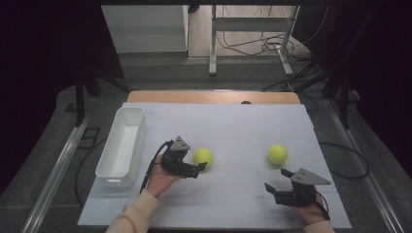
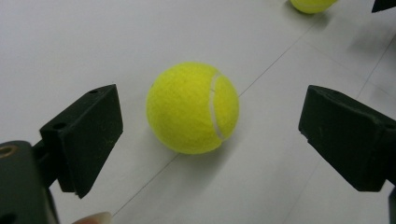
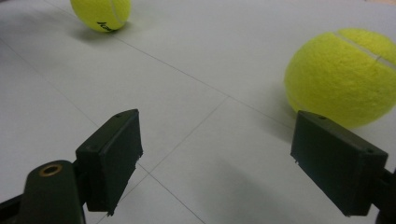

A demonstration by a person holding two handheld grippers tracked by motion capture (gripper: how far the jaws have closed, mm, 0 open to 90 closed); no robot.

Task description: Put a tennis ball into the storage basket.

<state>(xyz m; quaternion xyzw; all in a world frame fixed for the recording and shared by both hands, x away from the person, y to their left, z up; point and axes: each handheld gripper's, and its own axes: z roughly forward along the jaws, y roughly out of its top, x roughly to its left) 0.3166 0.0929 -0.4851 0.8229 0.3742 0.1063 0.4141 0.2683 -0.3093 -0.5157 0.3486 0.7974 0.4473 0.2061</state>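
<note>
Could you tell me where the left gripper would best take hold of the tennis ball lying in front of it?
Probably across its widest middle. The tennis ball rests free on the white table, already centred ahead of the left gripper, whose jaws stand open wider than the ball. Being round, it offers no better side, so come straight forward and low, then close on its two opposite flanks.

Two yellow-green tennis balls [image 1: 203, 157] [image 1: 277, 154], white tray [image 1: 108, 167], black grippers [image 1: 202, 166] [image 1: 277, 179]

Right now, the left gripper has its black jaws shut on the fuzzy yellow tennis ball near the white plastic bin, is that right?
Not quite: the left gripper is open. In the left gripper view, its jaws stand apart on either side of the fuzzy yellow tennis ball, clear of it. The white plastic bin is indeed nearby.
</note>
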